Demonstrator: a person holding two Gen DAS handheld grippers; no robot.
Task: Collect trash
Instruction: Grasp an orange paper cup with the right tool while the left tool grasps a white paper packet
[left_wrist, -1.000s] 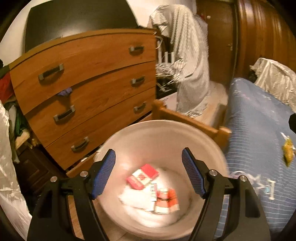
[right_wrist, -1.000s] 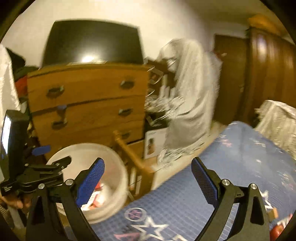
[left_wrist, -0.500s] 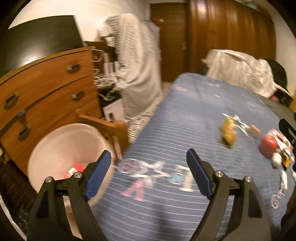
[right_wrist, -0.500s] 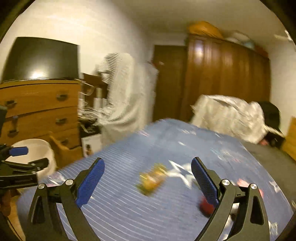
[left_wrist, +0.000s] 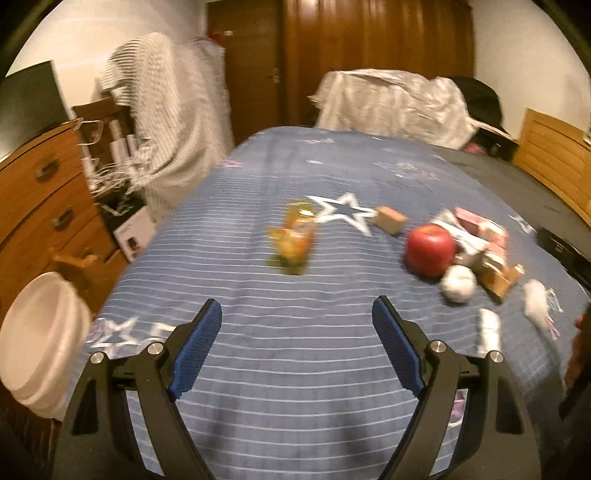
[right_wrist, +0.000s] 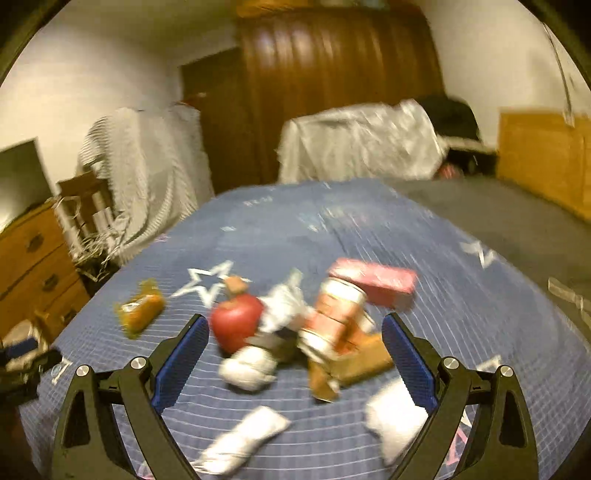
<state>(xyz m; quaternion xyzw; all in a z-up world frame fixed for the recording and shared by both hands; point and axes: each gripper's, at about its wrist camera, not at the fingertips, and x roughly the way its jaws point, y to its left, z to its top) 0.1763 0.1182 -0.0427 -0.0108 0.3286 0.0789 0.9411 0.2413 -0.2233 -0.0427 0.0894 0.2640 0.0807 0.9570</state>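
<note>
Bucket (left_wrist: 40, 339): white, beside bed, contents unseen | left gripper (left_wrist: 297, 350) fingers apart, empty | right gripper (right_wrist: 295, 354) fingers apart, empty

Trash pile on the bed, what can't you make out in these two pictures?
- Left wrist view: white bin is cut by the left edge, so its inside is hidden.
- Right wrist view: motion blur smears the red and white packets; any print is unreadable.
- Right wrist view: crumpled white paper runs behind the right claw at the bottom edge.
- Both views: orange wrapper is too blurred to identify.
</note>
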